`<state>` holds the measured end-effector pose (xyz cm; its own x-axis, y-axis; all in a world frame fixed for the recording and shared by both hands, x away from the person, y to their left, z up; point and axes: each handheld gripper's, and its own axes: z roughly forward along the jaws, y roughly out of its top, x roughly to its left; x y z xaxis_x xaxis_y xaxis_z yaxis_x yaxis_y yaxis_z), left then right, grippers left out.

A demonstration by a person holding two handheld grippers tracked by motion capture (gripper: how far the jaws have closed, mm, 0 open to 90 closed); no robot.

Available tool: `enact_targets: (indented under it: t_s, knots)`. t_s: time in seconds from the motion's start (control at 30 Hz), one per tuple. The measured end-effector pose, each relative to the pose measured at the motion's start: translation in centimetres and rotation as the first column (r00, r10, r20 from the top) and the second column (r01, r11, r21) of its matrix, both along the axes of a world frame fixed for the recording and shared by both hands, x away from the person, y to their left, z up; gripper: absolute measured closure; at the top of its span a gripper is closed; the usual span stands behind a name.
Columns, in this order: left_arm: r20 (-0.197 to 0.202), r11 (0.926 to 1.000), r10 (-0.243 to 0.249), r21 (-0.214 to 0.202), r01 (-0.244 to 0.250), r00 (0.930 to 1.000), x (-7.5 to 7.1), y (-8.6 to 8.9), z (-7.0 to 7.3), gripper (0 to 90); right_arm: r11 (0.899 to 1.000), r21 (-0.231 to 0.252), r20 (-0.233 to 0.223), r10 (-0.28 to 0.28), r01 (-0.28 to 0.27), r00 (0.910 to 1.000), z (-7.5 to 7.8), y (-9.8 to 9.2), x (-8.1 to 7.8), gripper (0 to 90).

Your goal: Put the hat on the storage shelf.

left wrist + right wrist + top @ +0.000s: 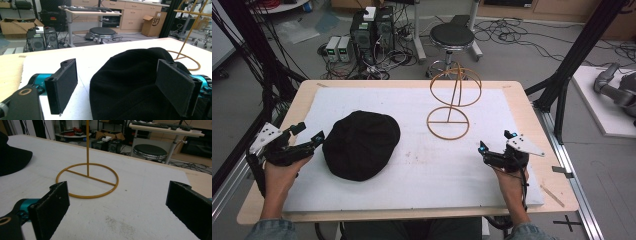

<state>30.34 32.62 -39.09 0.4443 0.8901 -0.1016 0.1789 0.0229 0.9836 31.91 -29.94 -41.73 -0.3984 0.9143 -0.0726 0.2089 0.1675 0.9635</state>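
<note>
A black hat [361,145] is seen lying flat on the white mat [422,165], left of centre. The left gripper [310,136] is held at the hat's left edge, jaws spread wide; in the left gripper view the hat [130,82] is framed between the jaws, with the far jaw in front of its crown, and contact cannot be told. A yellow wire stand [452,102] is placed upright right of centre, its ring base [87,180] resting on the mat. The right gripper [494,145] is held near the mat's right edge, jaws spread, nothing between them, well apart from the stand
</note>
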Motion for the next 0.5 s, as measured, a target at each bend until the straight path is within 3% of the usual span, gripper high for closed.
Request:
enact_targets:
  t_s: [0.5]
  knots:
    - [0.005,1.0000,0.004,0.002,-0.004,1.0000,-0.22,0.21,0.17,18.4,1.000,-0.007,-0.007,-0.008,0.008,0.9999,-0.02,0.23,0.01,4.6]
